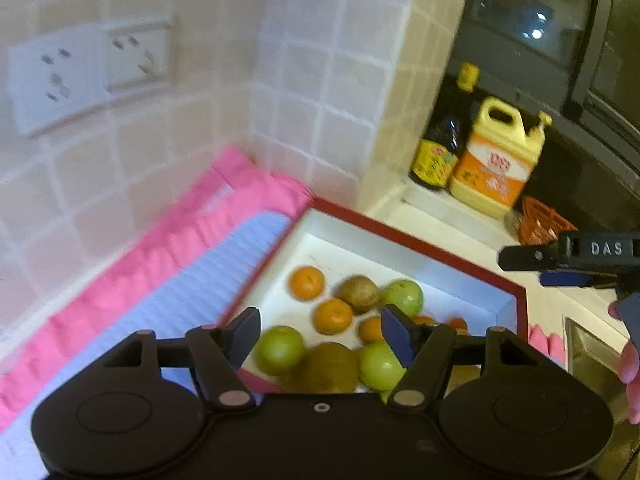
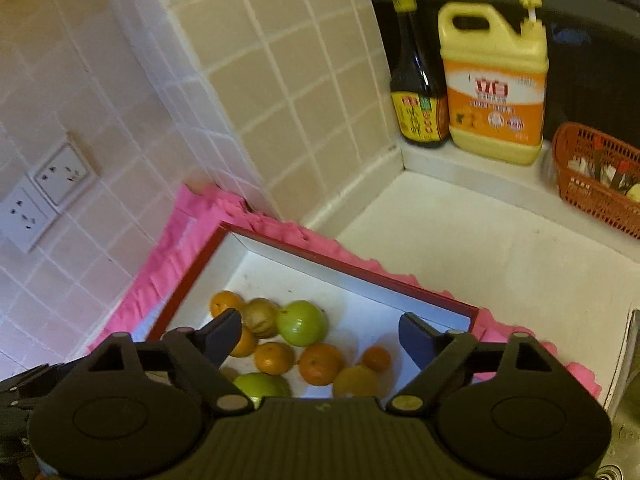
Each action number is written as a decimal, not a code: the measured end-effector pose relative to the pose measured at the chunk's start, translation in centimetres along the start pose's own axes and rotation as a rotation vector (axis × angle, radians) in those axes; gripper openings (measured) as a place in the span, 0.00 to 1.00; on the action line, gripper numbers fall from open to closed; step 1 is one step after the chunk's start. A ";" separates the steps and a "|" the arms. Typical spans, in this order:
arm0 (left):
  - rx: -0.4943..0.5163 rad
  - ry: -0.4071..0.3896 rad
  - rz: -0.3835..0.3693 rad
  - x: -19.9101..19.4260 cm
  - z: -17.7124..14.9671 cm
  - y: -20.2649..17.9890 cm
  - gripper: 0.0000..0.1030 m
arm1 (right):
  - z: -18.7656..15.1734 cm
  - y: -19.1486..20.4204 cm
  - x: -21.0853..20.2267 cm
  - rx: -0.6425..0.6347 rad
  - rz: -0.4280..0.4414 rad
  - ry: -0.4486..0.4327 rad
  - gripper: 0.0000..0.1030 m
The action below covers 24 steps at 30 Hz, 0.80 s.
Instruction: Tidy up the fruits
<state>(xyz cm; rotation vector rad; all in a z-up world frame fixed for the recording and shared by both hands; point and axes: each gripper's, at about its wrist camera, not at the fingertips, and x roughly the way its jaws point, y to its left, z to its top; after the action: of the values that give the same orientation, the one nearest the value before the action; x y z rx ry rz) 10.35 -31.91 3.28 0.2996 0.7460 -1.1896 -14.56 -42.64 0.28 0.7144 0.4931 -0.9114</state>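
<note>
White table [image 2: 460, 248] carries a red-rimmed box [image 2: 352, 266] on a pink mat [image 1: 168, 240]; fruits [image 2: 302, 322] lie piled inside. Left gripper [image 1: 320, 334] and right gripper [image 2: 320, 336] hover above, jaws apart, empty. Risk: crowded round fruits may roll when nudged, spoiling a grasp.

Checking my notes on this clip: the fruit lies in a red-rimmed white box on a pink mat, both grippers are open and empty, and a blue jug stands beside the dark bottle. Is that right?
One detail is off: the jug is yellow with an orange label, not blue, as the right wrist view shows. It does stand beside the dark bottle. The rest holds.
</note>
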 end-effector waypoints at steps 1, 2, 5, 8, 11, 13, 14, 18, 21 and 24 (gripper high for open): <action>-0.004 -0.017 0.015 -0.9 0.0 0.2 0.77 | -0.1 0.3 -0.5 -0.004 -0.004 -0.009 0.92; -0.012 -0.033 0.028 -1.8 0.0 0.5 0.77 | -0.2 0.6 -0.9 -0.007 -0.005 -0.017 0.92; -0.040 -0.075 0.055 -4.2 -0.1 1.1 0.78 | -0.7 1.4 -2.3 -0.021 -0.003 -0.035 0.92; -0.056 -0.103 0.082 -6.4 -0.6 1.4 0.78 | -1.6 2.5 -3.6 -0.058 -0.021 -0.058 0.93; -0.070 -0.140 0.108 -8.8 -1.0 1.4 0.78 | -2.7 3.7 -5.2 -0.103 -0.052 -0.079 0.93; -0.068 -0.164 0.123 -10.4 -1.4 1.1 0.78 | -3.4 4.5 -6.4 -0.126 -0.062 -0.093 0.93; -0.064 -0.180 0.135 -11.2 -1.5 0.9 0.78 | -3.7 4.8 -6.9 -0.137 -0.063 -0.098 0.93; -0.064 -0.249 0.197 -14.3 -2.3 0.0 0.78 | -5.2 6.2 -9.3 -0.195 -0.060 -0.108 0.93; -0.071 -0.271 0.216 -15.8 -2.9 -0.7 0.78 | -6.2 7.1 -11.1 -0.233 -0.059 -0.136 0.94; -0.074 -0.298 0.223 -17.4 -3.6 -1.4 0.78 | -7.0 7.9 -12.7 -0.265 -0.054 -0.164 0.94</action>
<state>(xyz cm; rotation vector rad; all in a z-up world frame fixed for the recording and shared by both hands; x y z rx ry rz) 4.74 -17.71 12.49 0.1348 0.4813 -0.9654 -15.25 -27.47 6.63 0.3836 0.4777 -0.9260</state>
